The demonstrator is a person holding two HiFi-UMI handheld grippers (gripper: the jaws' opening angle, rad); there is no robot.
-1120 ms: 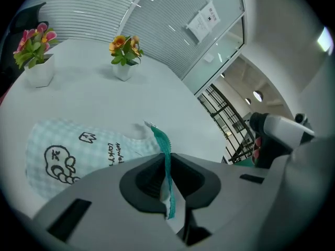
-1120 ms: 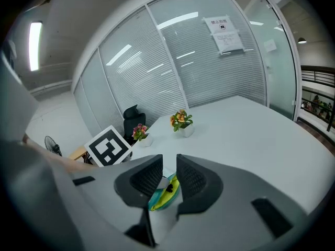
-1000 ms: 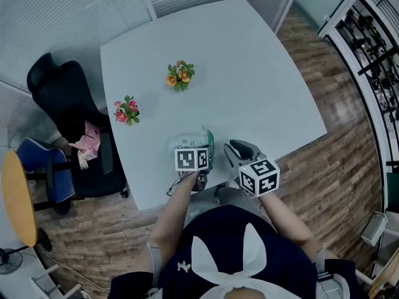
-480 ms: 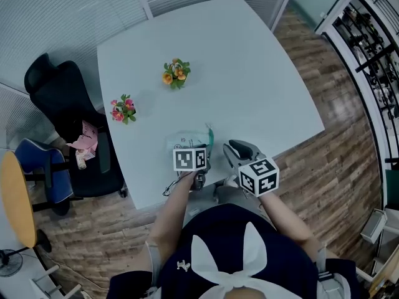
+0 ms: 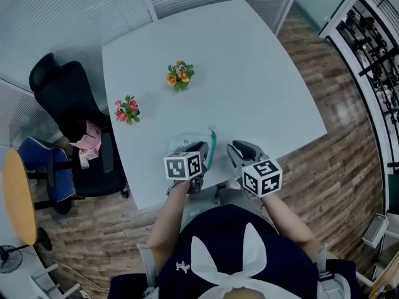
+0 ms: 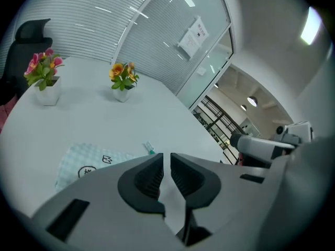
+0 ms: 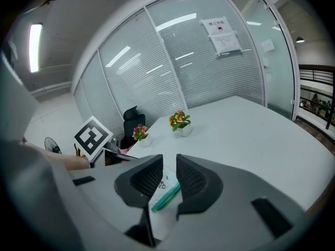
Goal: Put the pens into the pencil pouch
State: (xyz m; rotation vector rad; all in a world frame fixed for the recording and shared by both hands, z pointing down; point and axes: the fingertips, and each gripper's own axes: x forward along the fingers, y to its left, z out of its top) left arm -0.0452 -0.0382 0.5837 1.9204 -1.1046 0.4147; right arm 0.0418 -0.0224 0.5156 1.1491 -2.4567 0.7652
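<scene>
Left gripper (image 6: 166,163) jaws almost together, right gripper (image 7: 168,174) jaws slightly apart, both empty. Likely between grasps; next: grip teal pen (image 7: 166,196) at pencil pouch (image 6: 86,161).

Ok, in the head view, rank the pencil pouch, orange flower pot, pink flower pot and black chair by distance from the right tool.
1. pencil pouch, just left of the right tool.
2. orange flower pot, mid-table.
3. pink flower pot, near the table's left edge.
4. black chair, beyond that edge.

Navy top (image 5: 187,248) w/ white bow (image 5: 234,263); grey left hand-held gripper (image 6: 166,161) & right hand-held gripper (image 7: 169,163), each w/ b/w marker cube (image 5: 262,178).
</scene>
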